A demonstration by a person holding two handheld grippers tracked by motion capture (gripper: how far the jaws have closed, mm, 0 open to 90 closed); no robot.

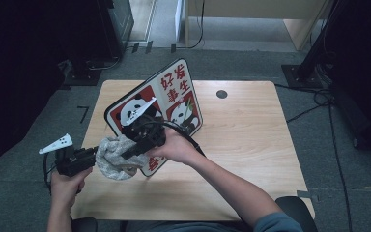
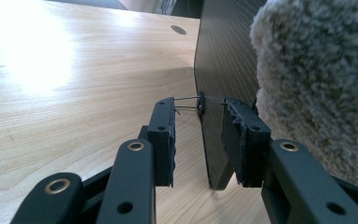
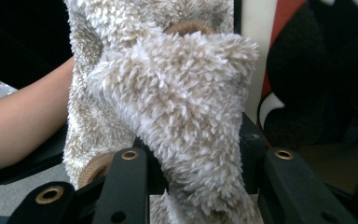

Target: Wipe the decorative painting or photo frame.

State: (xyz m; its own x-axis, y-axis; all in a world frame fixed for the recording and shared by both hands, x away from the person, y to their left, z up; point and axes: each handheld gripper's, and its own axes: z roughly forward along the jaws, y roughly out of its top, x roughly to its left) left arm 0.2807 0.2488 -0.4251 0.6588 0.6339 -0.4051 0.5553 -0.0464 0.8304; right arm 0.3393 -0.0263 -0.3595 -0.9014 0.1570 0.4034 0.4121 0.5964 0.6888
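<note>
The right tool [image 1: 134,151] is clenched on the fluffy cloth [image 1: 115,163], pressing it against the panda board [image 1: 174,96] standing tilted on the desk [image 1: 251,145]. The left tool [image 2: 198,135], released, straddles the board's near edge, cloth just beside it.

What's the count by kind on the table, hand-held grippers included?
Panda board: 1
Fluffy cloth: 1
Hand-held grippers: 2, left hand-held gripper, right hand-held gripper
Total: 4
</note>
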